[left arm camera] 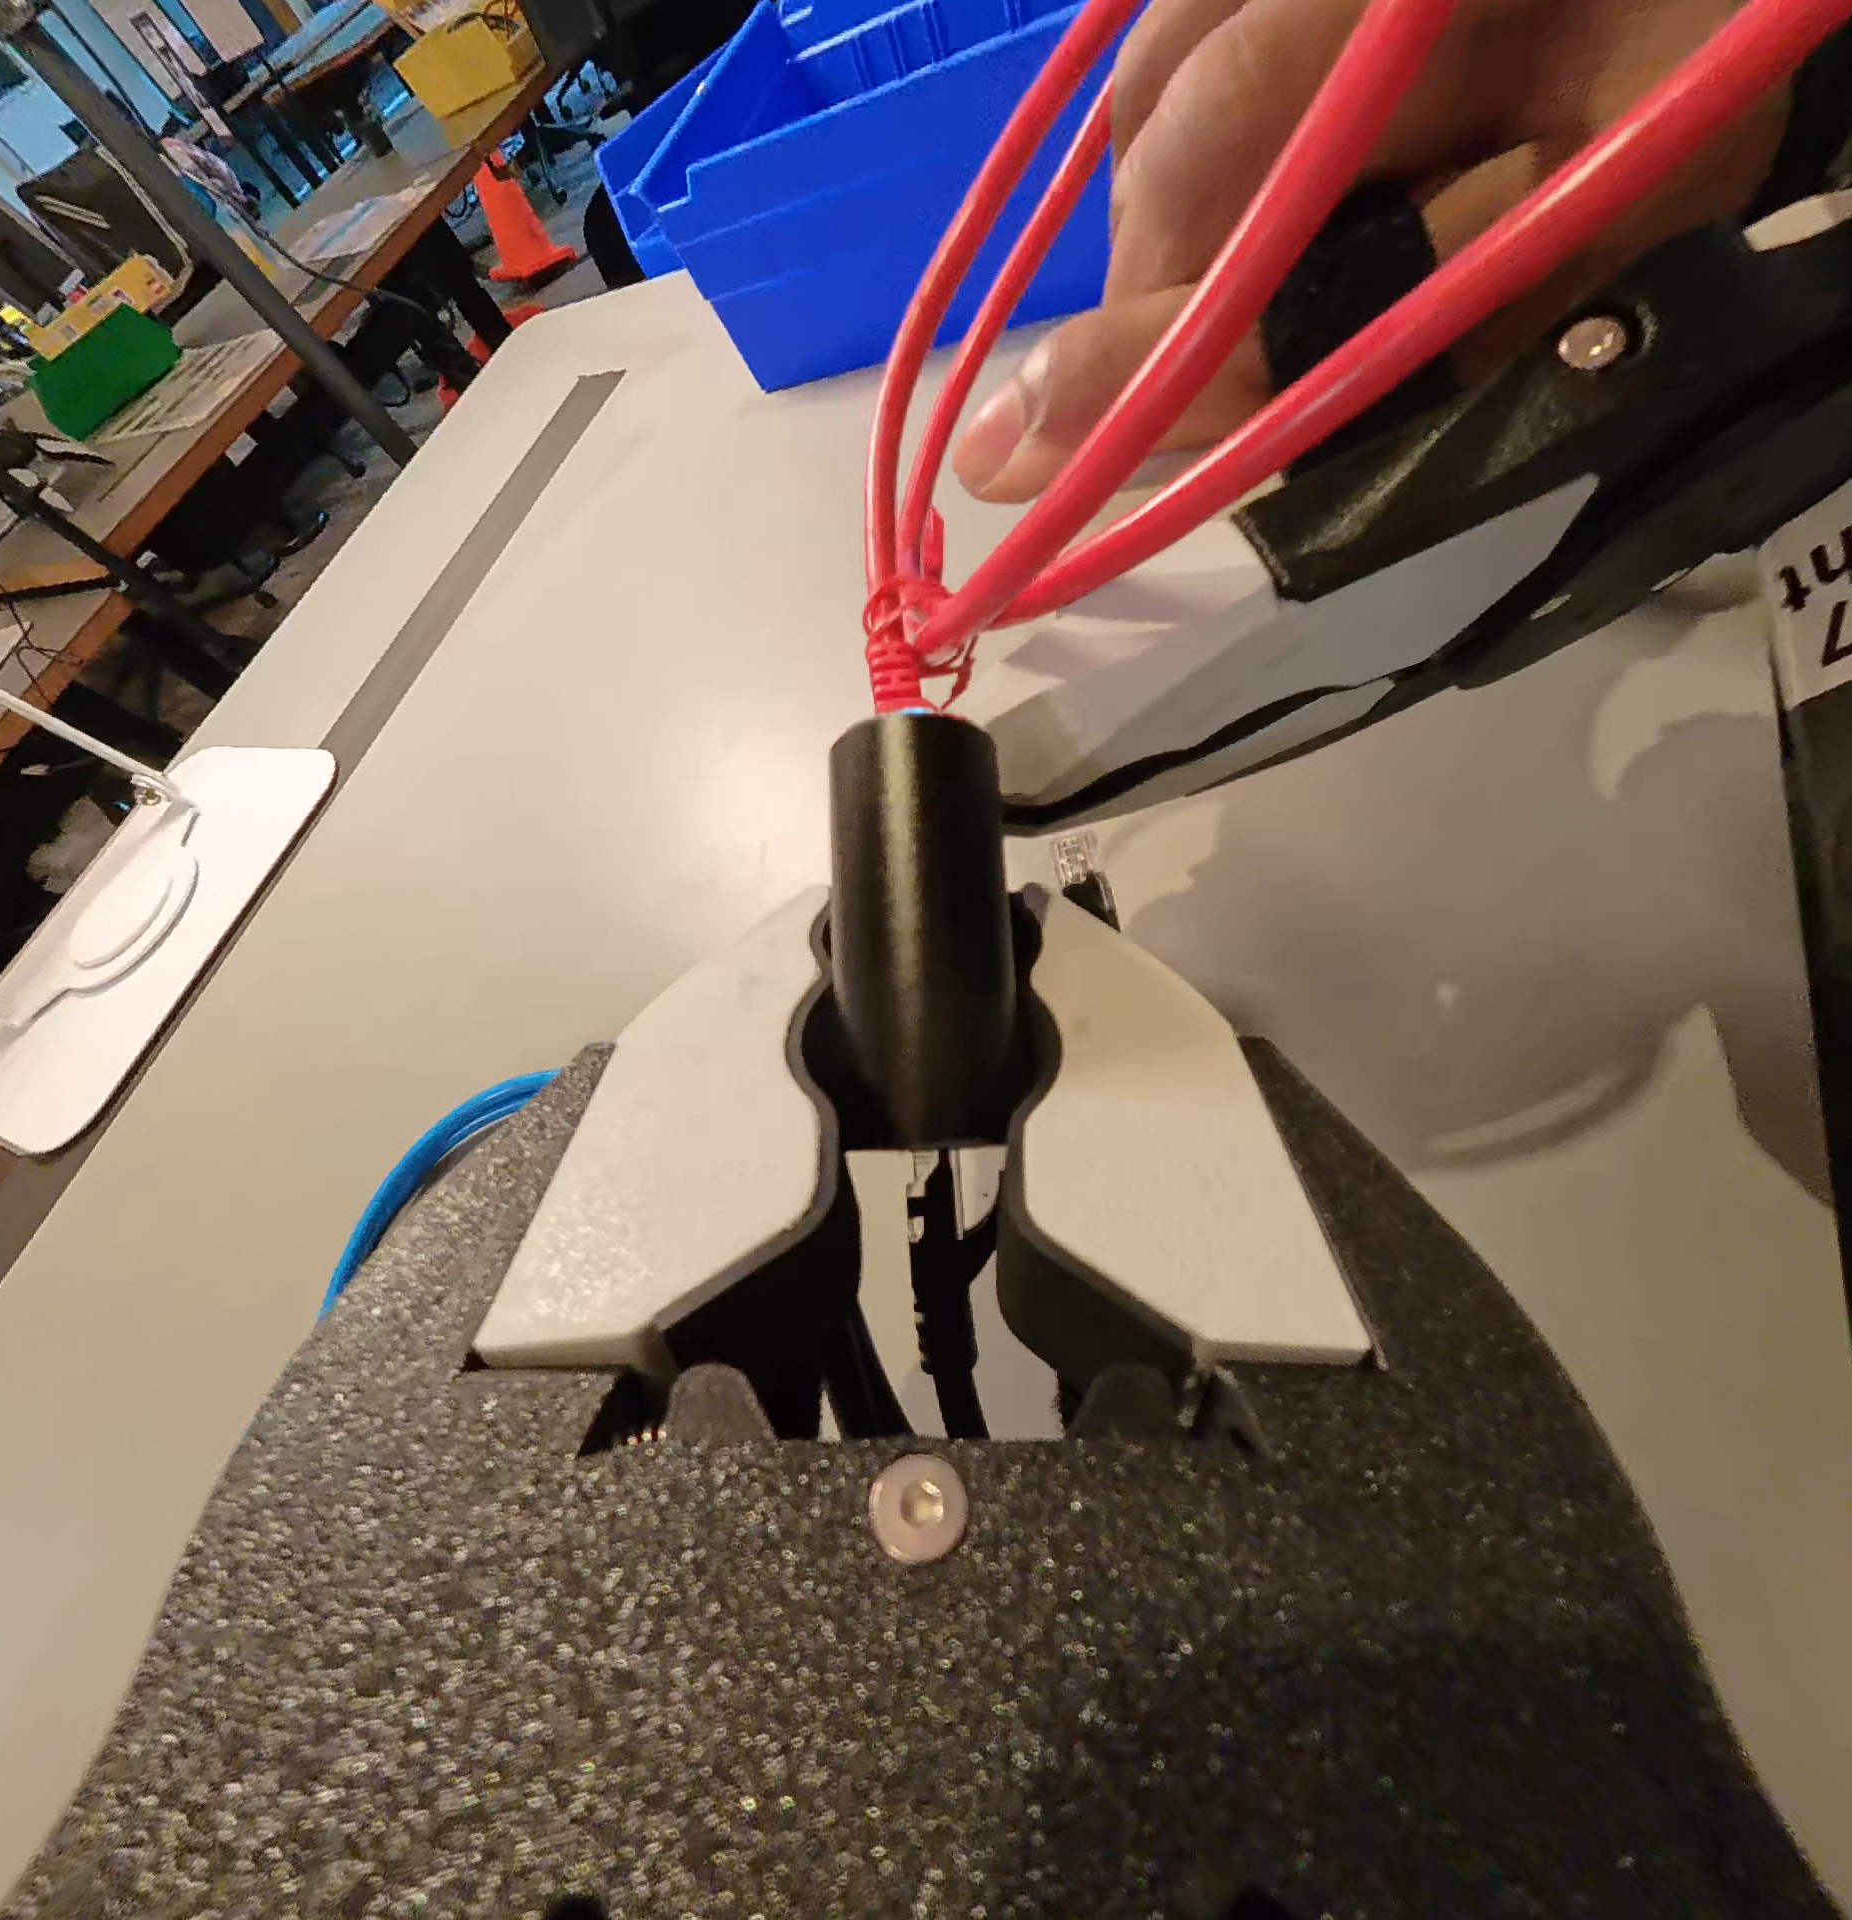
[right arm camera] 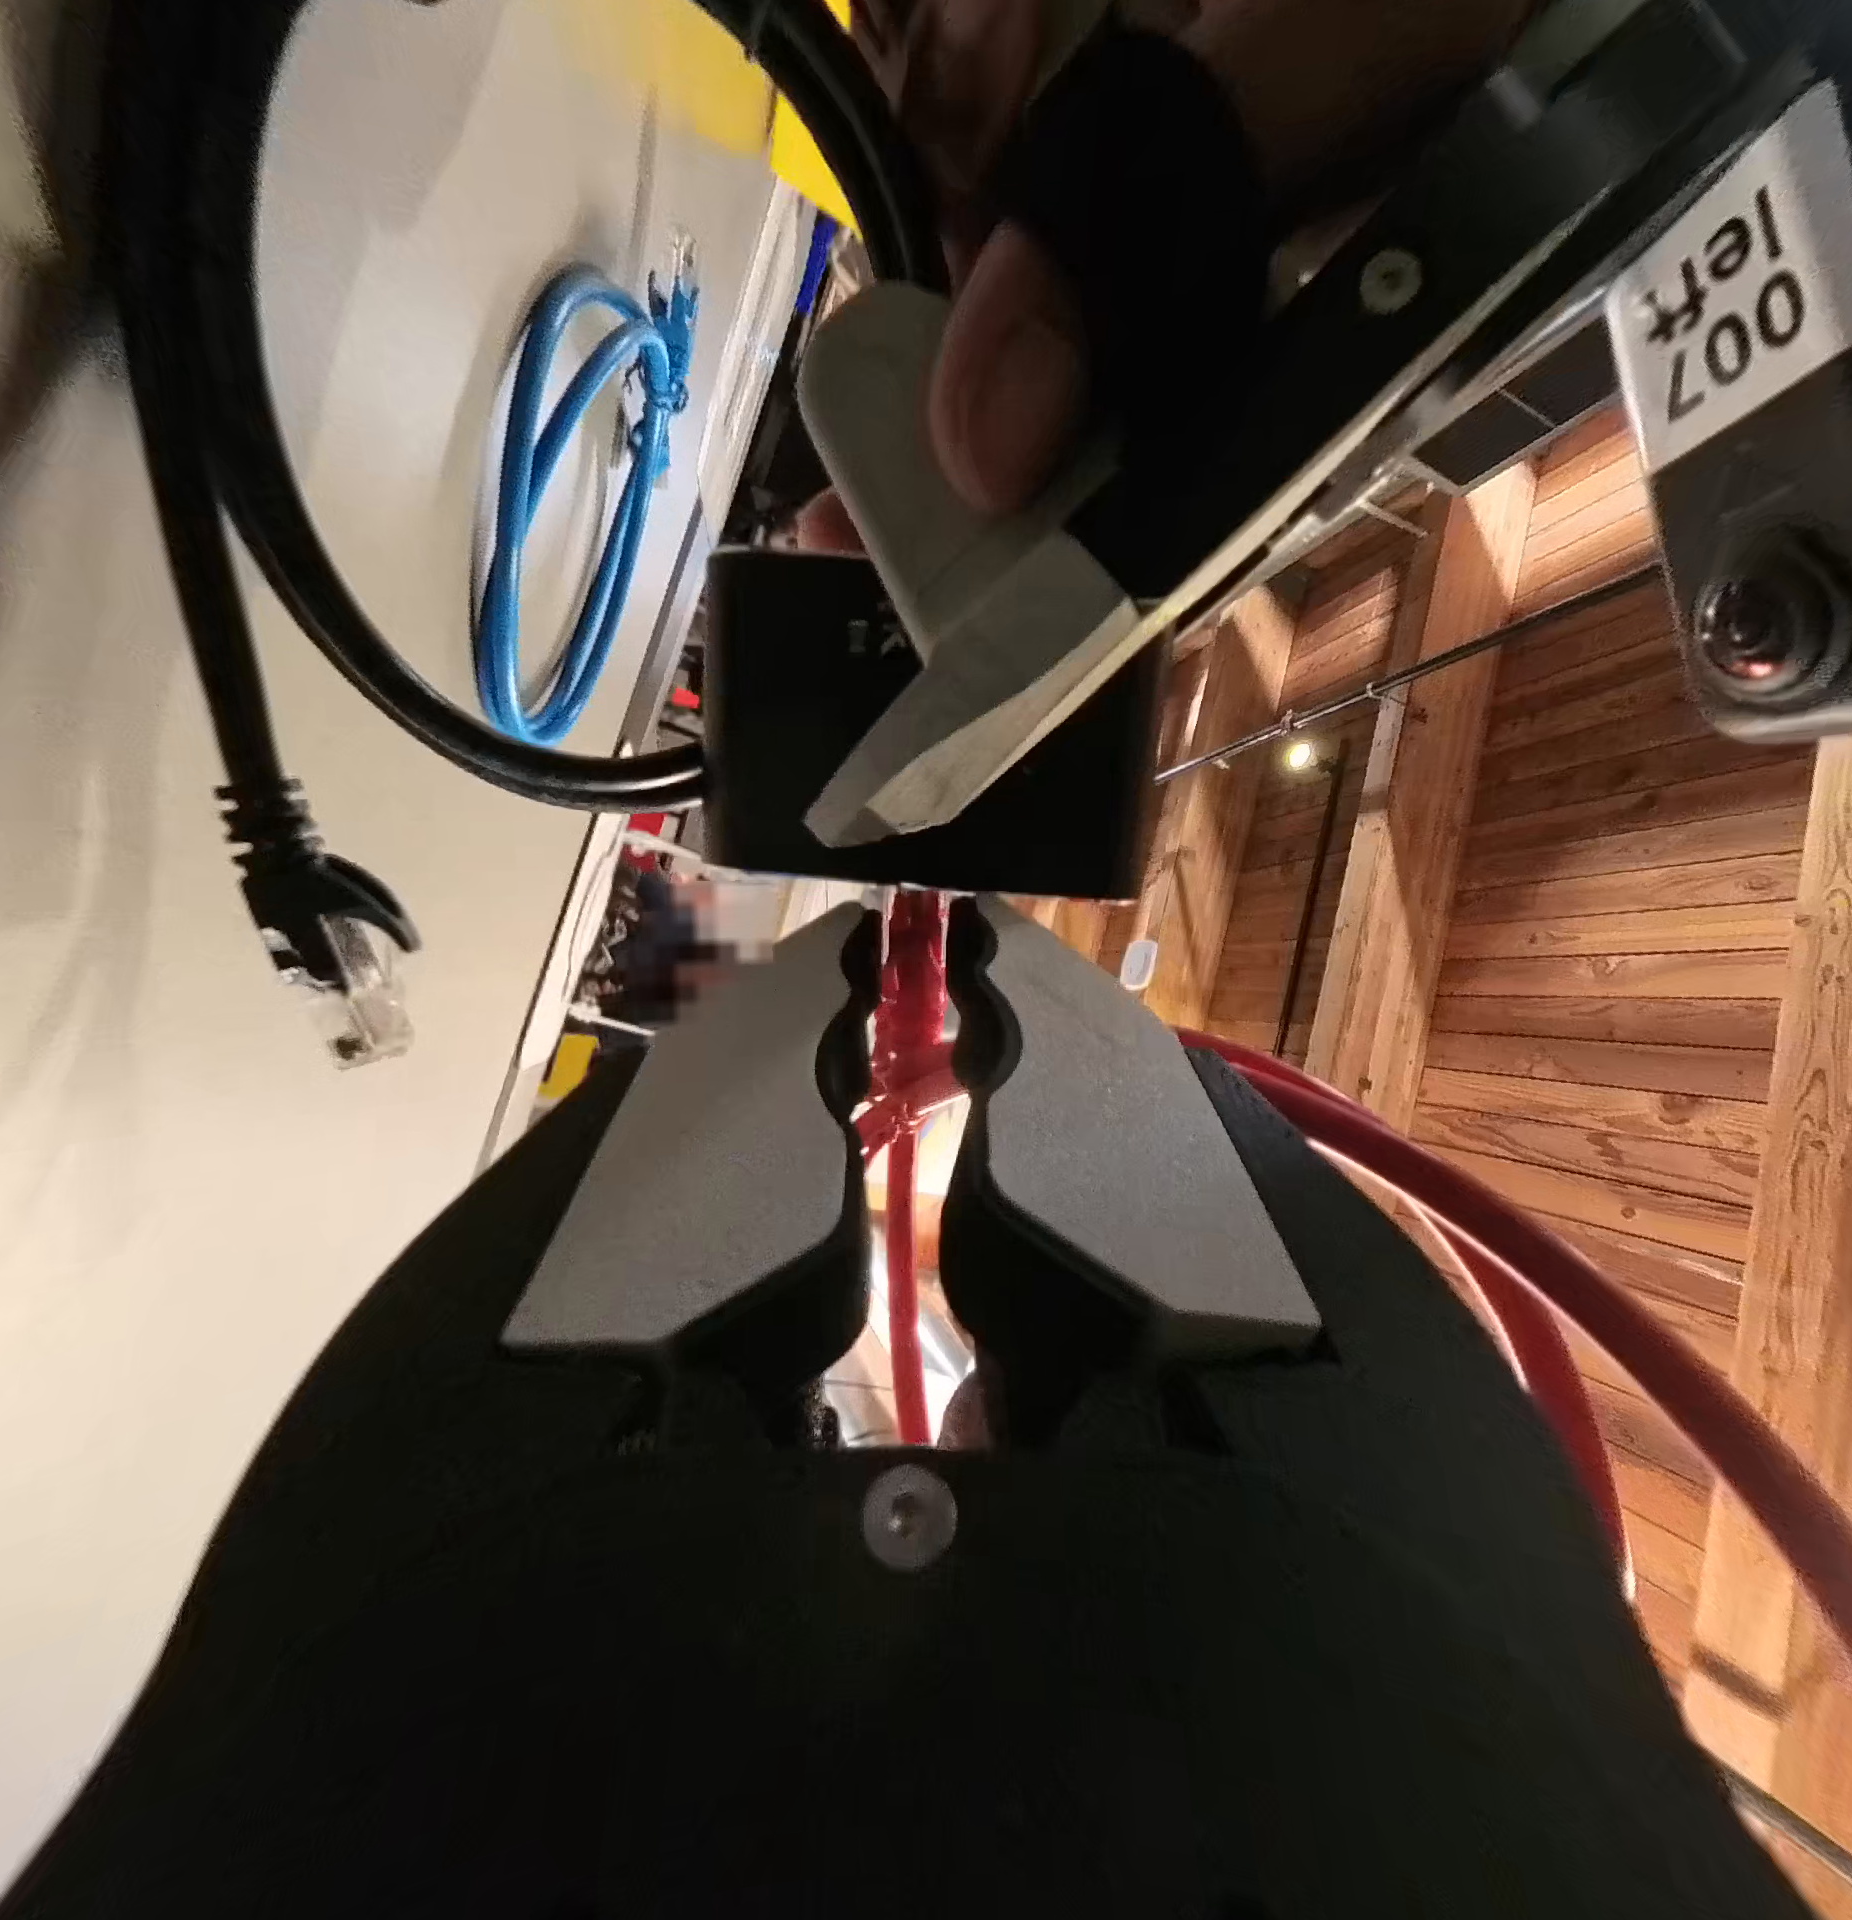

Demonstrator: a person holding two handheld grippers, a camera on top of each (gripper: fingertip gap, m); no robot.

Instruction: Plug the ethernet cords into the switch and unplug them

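Note:
In the left wrist view my left gripper [left arm camera: 927,909] is shut on the small black switch [left arm camera: 917,831] and holds it above the grey table [left arm camera: 589,727]. A bundled red ethernet cord [left arm camera: 1140,343] is plugged into the switch's far end. My right gripper [left arm camera: 989,748] comes in from the right, its tips at the red plug. In the right wrist view my right gripper [right arm camera: 917,925] is shut around the red cord [right arm camera: 906,997] just below the switch [right arm camera: 776,707]. A black cord [right arm camera: 278,582] is plugged into the switch's other end. Its free plug [right arm camera: 350,987] hangs loose.
A coiled blue ethernet cord [right arm camera: 548,499] lies on the table, also showing beside my left gripper [left arm camera: 434,1164]. Blue bins [left arm camera: 797,208] stand at the table's far edge. A white plate [left arm camera: 143,935] sits at the left edge. A hand [left arm camera: 1161,208] holds the right gripper. Both grippers' tips are close together, under 4 cm apart.

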